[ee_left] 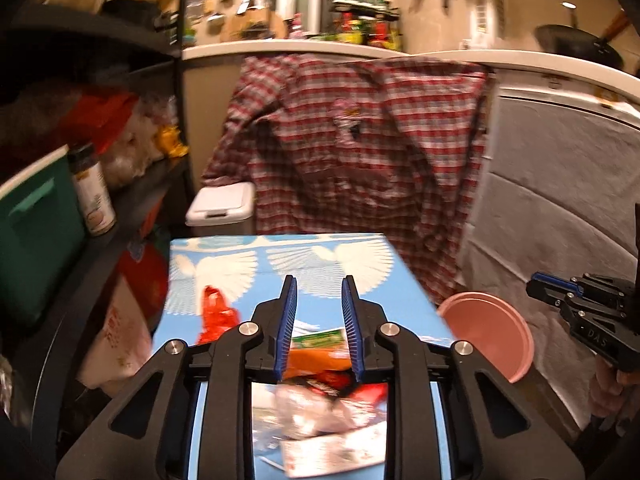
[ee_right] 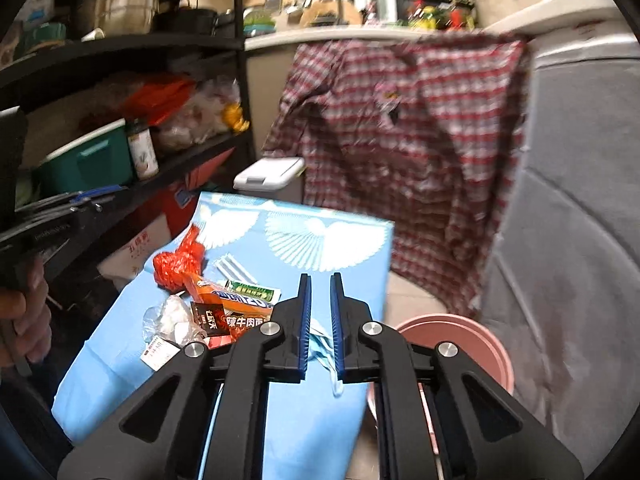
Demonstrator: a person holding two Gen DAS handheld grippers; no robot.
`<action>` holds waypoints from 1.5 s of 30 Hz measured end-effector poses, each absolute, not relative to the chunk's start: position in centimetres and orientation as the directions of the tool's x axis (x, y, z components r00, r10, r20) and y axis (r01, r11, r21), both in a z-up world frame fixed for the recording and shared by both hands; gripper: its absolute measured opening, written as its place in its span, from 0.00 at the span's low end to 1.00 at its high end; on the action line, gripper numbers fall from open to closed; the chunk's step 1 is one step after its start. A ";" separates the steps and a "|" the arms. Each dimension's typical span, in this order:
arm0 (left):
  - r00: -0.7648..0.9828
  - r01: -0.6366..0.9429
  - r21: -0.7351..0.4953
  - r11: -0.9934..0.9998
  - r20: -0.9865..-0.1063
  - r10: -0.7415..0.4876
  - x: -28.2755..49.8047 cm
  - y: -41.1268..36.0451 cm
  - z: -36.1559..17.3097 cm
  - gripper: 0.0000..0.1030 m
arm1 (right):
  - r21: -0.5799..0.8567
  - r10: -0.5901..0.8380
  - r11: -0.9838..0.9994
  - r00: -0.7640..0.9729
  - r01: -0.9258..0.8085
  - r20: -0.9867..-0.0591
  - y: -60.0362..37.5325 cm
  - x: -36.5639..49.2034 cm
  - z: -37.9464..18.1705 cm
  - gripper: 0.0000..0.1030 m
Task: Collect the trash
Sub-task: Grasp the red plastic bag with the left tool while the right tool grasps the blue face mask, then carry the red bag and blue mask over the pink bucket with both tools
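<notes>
Left wrist view
Left gripper (ee_left: 319, 300): fingers spread with a clear gap, nothing pinched; it hovers over the near half of the blue table (ee_left: 400, 292).
Trash under it: one orange wrapper (ee_left: 316, 358) and one small green packet (ee_left: 318, 336) show between the fingers; nearer the camera lie one clear crumpled plastic piece (ee_left: 320, 408) and one printed paper slip (ee_left: 332, 456), blurred.
Red bag (ee_left: 216, 312): one knotted red plastic bag, on the table left of the gripper.
Right gripper (ee_left: 538, 284): seen side-on, off the table's right edge; whether its fingers are apart cannot be told here.
Pink basin (ee_left: 508, 332): one, just beside the table's right edge, lower than the top.
White bin (ee_left: 222, 204): one lidded bin beyond the table's far left corner.
Plaid shirt (ee_left: 360, 152): one, hanging behind the table.

Right wrist view
Right gripper (ee_right: 319, 286): fingers parted by a narrow gap, gripping nothing; it is above the table's (ee_right: 304, 420) right part, with one pale blue crumpled scrap (ee_right: 326, 354) on the cloth below it.
Trash pile: left of the gripper on the table, one red bag (ee_right: 178, 266), one orange wrapper (ee_right: 240, 312), one green packet (ee_right: 250, 290), one dark packet (ee_right: 210, 318), one clear plastic piece (ee_right: 170, 318), one paper slip (ee_right: 158, 354), one white strip (ee_right: 234, 266).
Pink basin (ee_right: 472, 340): beside the table's right edge.
Left gripper (ee_right: 86, 204): at the table's left side, finger gap not readable.
</notes>
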State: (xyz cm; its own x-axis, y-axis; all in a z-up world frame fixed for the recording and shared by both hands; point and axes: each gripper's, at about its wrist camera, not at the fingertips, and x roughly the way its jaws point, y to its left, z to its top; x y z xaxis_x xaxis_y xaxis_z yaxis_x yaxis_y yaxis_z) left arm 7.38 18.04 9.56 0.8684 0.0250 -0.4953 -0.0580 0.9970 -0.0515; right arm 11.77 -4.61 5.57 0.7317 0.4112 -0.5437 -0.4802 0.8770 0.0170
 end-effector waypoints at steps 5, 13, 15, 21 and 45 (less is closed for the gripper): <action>0.794 -0.182 -0.171 0.968 -0.607 0.042 8.9 23.6 4.9 0.23 | 0.097 0.465 0.848 0.644 -0.521 -0.607 -3.3 15.1 0.7 0.12; 0.719 -0.285 -0.223 0.932 -0.693 0.054 11.5 28.8 0.7 0.23 | 0.172 0.504 0.821 0.549 -0.545 -0.666 -0.3 19.2 -4.1 0.15; 0.704 -0.282 -0.218 0.934 -0.709 0.046 12.3 28.8 -0.3 0.23 | 0.167 0.501 0.817 0.537 -0.552 -0.679 0.4 20.1 -5.1 0.15; 0.665 -0.303 -0.177 0.937 -0.743 0.075 14.4 29.5 -2.4 0.57 | 0.174 0.489 0.815 0.495 -0.552 -0.718 1.3 21.7 -7.4 0.26; 0.668 -0.310 -0.216 0.926 -0.742 0.050 13.3 30.3 -1.4 0.37 | 0.173 0.503 0.826 0.566 -0.536 -0.653 -1.3 20.2 -4.0 0.03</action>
